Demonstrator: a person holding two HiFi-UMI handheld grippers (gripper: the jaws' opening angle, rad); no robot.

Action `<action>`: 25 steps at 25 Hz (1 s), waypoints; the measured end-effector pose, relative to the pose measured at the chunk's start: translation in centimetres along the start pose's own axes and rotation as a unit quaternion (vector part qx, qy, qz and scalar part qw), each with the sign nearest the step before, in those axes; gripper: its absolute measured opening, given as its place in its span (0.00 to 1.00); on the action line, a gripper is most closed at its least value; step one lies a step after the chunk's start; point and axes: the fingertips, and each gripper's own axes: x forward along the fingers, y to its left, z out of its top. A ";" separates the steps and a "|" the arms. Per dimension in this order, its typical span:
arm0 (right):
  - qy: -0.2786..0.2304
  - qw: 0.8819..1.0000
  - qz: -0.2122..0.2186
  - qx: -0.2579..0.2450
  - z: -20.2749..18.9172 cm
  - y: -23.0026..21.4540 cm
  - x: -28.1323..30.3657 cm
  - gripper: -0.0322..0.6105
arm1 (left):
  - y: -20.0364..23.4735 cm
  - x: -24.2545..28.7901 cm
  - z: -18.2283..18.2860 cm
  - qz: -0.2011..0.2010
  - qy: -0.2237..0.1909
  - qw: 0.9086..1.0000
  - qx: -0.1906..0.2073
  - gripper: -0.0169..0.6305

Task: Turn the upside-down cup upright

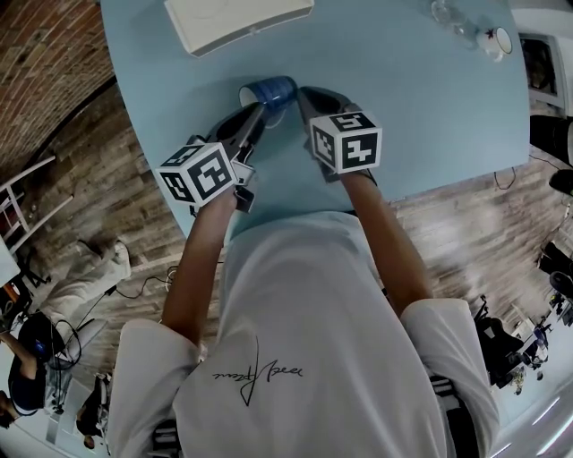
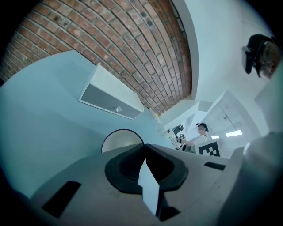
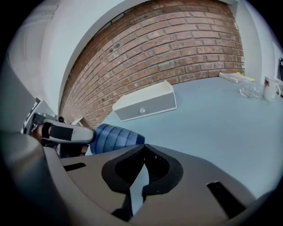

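- Currently, the blue cup (image 1: 271, 90) is on its side at the near middle of the table (image 1: 430, 107), with its mouth facing left.
- Left gripper (image 1: 258, 114): the jaws are almost together and pinch the wall of the cup at its rim.
- Right gripper (image 1: 307, 97): the jaw tips meet with nothing between them; it sits just right of the cup's base.
- A white box (image 1: 237, 20) stands at the far edge, and a mug (image 1: 495, 40) at the far right.
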 end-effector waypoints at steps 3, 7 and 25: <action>0.000 1.000 0.001 0.005 -0.1 -0.1 0.1 0.08 | -0.1 0.2 0.0 0.000 0.004 1.000 0.006 0.06; 0.000 1.000 0.002 0.009 -0.3 -0.2 0.2 0.08 | -0.3 0.2 0.0 0.000 0.009 1.000 0.010 0.06; -0.003 0.999 0.006 0.038 -1.0 -0.8 0.6 0.08 | -1.1 0.9 0.4 -0.006 0.019 1.000 0.017 0.06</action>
